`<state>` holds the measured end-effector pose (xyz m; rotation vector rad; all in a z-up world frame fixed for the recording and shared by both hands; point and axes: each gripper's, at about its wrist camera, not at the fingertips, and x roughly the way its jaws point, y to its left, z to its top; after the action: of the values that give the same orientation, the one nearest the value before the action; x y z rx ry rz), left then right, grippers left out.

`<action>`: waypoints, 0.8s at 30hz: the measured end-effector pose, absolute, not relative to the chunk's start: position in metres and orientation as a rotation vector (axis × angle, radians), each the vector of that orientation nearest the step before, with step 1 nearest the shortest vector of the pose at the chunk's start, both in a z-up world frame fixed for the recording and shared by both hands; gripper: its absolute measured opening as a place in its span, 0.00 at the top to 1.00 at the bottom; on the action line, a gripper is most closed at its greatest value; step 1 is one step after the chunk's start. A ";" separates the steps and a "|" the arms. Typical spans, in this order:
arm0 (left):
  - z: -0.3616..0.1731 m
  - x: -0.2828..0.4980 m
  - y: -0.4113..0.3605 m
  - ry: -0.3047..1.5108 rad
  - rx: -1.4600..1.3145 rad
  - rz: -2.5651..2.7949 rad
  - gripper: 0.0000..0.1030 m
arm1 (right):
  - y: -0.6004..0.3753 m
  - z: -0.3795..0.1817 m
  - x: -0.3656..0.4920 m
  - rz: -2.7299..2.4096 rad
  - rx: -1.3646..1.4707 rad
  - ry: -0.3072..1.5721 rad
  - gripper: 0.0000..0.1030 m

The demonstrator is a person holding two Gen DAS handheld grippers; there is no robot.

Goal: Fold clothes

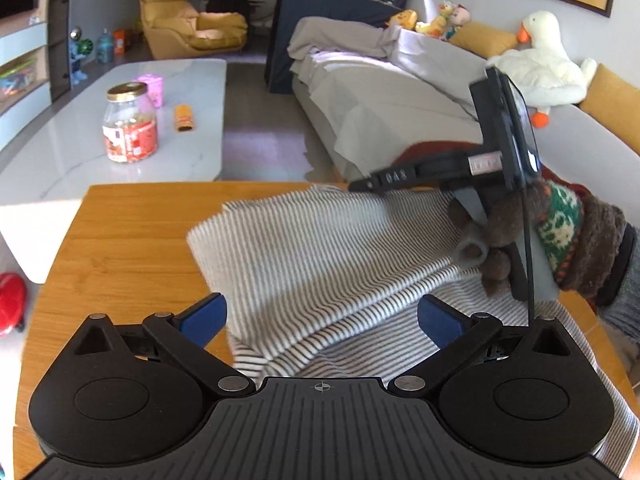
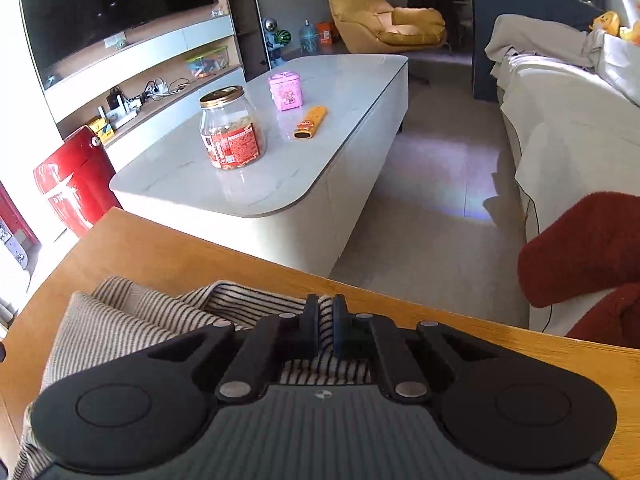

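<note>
Striped knit garment [image 1: 320,264] lies on the wooden table [image 1: 132,240], bunched, w/ one layer raised and partly turned over the rest. It is the ref. landmark for all positions below.

Nearest to camera: left tongs [image 1: 322,318] released, blue pads spread wide on either side of the garment's near fold, gripping nothing. Right tongs [image 2: 325,326] clenched on a pinch of striped fabric at the garment's far-right edge, close to the table's far rim; gloved right hand [image 1: 556,240] sits at the garment's right side.

Risk assessment (judgement only):
- Grip is a small pinch at one point. If pulled hard or fast, fabric may slip out and the raised layer drops back unevenly.
- W/ only one end held, the lifted layer sags toward the garment's left side; fold line likely skews unless the left tongs close on the matching edge.
- Pinch point is near the rim. Dragging further away from the garment's centre could pull cloth off the table toward the floor.
- Multiple layers caught together would carry the underside along, causing a crumpled fold.

Beyond the garment: white coffee table [image 2: 352,80] w/ glass jar [image 2: 232,132], well apart; no interference expected.
</note>
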<state>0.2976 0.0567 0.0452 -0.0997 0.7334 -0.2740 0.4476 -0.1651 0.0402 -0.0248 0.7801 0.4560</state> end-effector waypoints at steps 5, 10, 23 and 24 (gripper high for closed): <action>0.070 0.291 0.085 0.680 -0.205 -0.237 0.00 | -0.192 0.103 0.373 0.554 -0.050 0.665 0.95; 0.092 0.281 0.095 0.622 -0.236 -0.252 0.00 | -0.215 0.127 0.277 0.615 -0.077 0.654 0.95; 0.068 0.275 0.064 0.734 -0.138 -0.276 0.00 | -0.221 0.102 0.189 0.640 -0.166 0.778 0.90; 0.062 0.275 0.065 0.761 -0.111 -0.262 0.00 | -0.230 0.110 0.189 0.611 -0.138 0.753 0.82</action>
<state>0.2746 0.0646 0.0618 -0.1107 0.7606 -0.2616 0.1891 -0.2303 0.1102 -0.1384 0.7528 0.6113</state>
